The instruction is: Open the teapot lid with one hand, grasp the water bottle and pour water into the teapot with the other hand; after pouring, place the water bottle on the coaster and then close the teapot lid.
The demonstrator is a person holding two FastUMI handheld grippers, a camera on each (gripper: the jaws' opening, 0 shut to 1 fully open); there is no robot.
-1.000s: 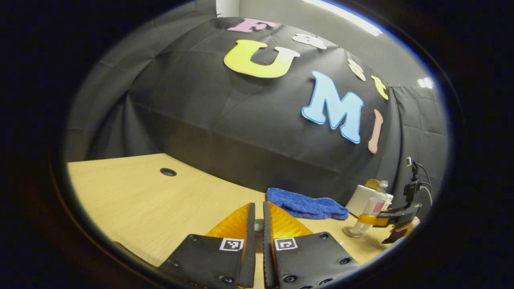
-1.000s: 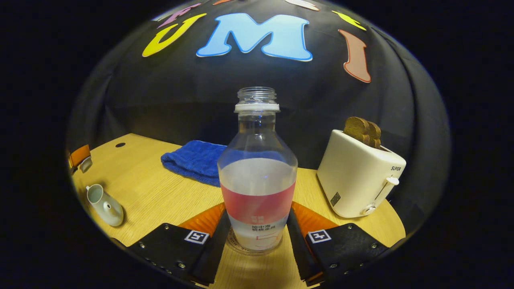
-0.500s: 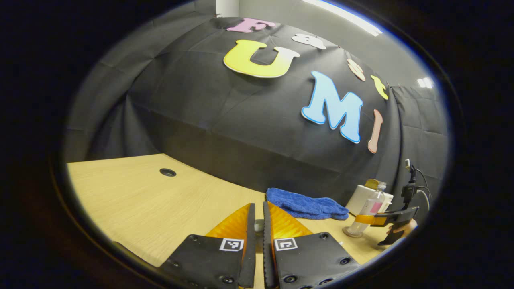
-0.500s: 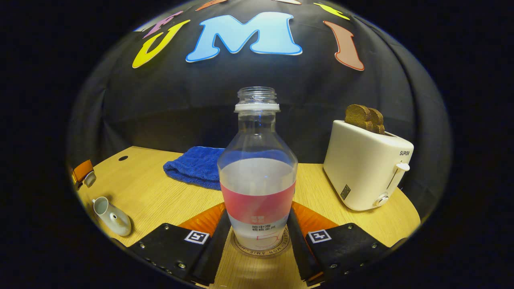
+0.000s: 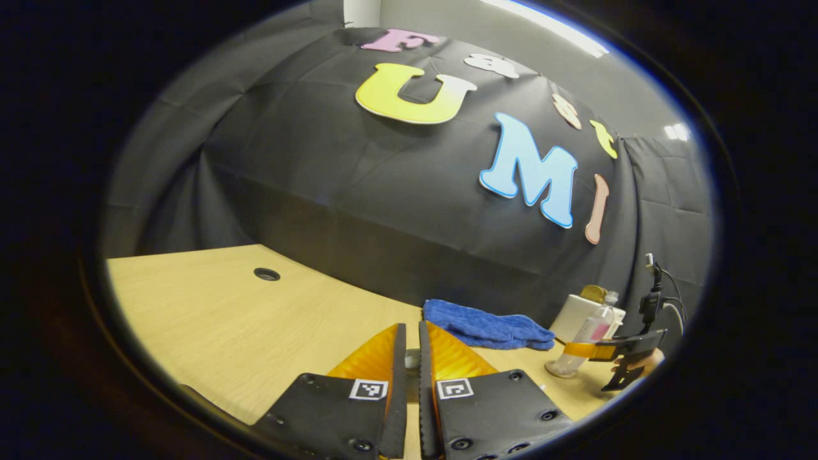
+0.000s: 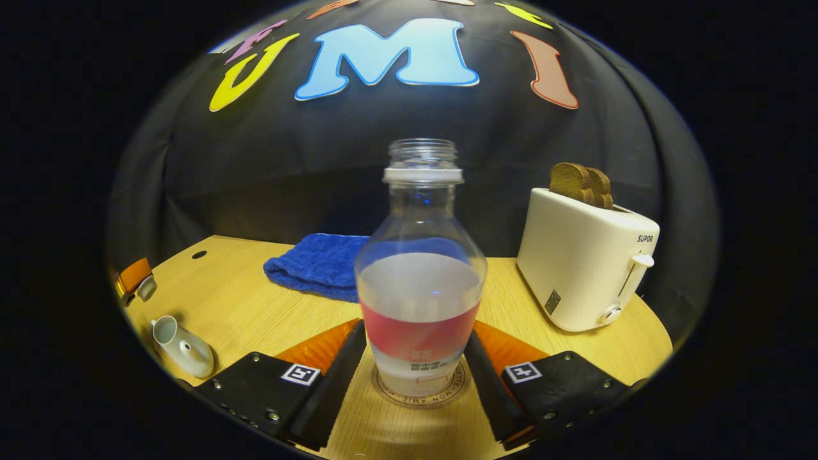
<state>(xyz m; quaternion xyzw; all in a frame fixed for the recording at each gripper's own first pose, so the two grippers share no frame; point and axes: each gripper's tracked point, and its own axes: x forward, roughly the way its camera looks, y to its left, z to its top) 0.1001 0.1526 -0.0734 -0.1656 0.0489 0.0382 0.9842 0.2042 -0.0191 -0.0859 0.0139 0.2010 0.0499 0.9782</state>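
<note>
One water bottle (image 6: 420,300) on one coaster (image 6: 418,397); one teapot (image 6: 182,345); two toast slices (image 6: 581,184).

Left hand-held gripper (image 5: 409,358) fingers nearly closed; right hand-held gripper (image 6: 418,374) spread

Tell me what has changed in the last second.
The right tool set the water bottle down on the coaster and its fingers spread wider, now looking apart from it. The left tool stayed shut, holding the teapot lid. The teapot, cloth and toaster stayed put.
</note>
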